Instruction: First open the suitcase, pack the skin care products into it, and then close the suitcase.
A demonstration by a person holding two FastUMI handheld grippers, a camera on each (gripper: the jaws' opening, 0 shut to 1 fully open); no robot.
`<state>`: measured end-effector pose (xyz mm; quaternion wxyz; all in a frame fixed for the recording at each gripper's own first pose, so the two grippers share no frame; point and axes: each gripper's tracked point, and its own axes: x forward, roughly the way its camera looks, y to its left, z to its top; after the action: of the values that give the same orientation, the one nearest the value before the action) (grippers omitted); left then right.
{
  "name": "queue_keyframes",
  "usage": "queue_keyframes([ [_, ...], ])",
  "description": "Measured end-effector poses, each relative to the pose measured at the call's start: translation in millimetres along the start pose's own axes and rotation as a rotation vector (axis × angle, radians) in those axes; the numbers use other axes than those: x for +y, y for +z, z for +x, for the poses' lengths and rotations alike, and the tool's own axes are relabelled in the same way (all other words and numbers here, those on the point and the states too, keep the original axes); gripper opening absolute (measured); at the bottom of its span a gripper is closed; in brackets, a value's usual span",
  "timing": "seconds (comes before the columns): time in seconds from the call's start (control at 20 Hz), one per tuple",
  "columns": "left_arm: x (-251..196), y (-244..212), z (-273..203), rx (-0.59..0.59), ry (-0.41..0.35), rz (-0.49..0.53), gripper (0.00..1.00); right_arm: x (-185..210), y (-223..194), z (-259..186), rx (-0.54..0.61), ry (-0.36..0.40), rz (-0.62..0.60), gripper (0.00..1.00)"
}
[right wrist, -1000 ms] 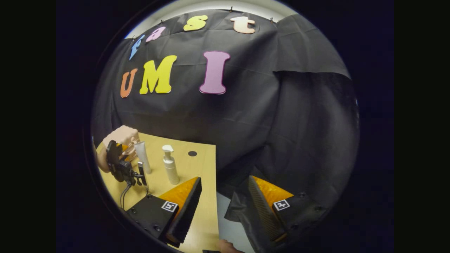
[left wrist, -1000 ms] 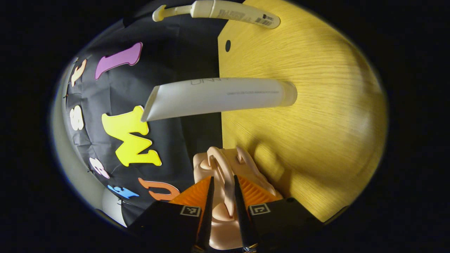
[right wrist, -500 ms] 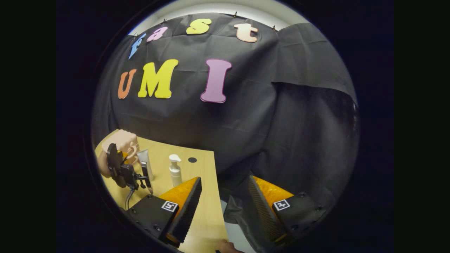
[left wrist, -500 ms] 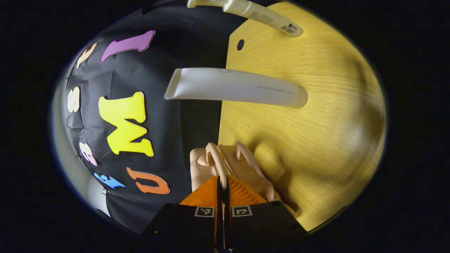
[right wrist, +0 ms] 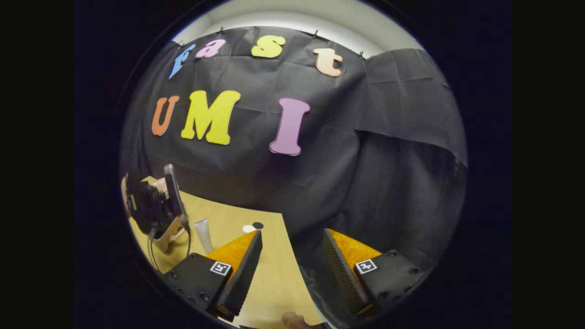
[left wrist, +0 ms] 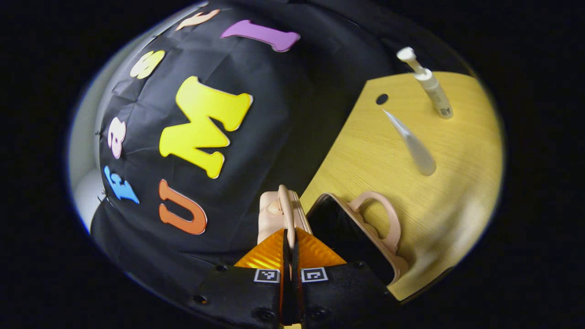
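The left gripper (left wrist: 289, 237) has its jaws pressed together at 6 o'clock in its own view. The right gripper (right wrist: 290, 256) hangs with jaws spread wide apart.

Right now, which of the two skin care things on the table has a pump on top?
The pump bottle, standing farthest back on the table. The tube in front of it, nearer the open suitcase, tapers to a flat sealed end with no pump.

Light wooden table (left wrist: 461, 151) with an open pink suitcase (left wrist: 361, 237), a white tube (left wrist: 413, 146) and a pump bottle (left wrist: 432, 89).
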<state>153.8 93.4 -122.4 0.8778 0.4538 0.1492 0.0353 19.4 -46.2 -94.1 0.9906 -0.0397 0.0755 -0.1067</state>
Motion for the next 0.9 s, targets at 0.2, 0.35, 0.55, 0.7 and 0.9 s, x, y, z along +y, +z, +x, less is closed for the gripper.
queue_keyframes([
  [0.2, 64, -20, -2, -0.026, -0.005, -0.264, 0.03, 44, 20, -7, -0.015, 0.016, -0.007, 0.79],
  [0.35, 106, -46, -4, -0.031, 0.023, -0.376, 0.02, 78, 30, -10, -0.018, 0.031, -0.023, 0.79],
  [0.55, 155, -92, -5, -0.032, 0.051, -0.491, 0.03, 117, 41, -13, -0.006, 0.054, -0.034, 0.8],
  [0.7, 184, -135, 1, -0.014, 0.081, -0.541, 0.02, 137, 50, -14, -0.011, 0.058, -0.04, 0.81],
  [0.9, 206, -196, 21, -0.004, 0.1, -0.612, 0.02, 152, 53, -14, 0.005, 0.048, -0.056, 0.81],
])
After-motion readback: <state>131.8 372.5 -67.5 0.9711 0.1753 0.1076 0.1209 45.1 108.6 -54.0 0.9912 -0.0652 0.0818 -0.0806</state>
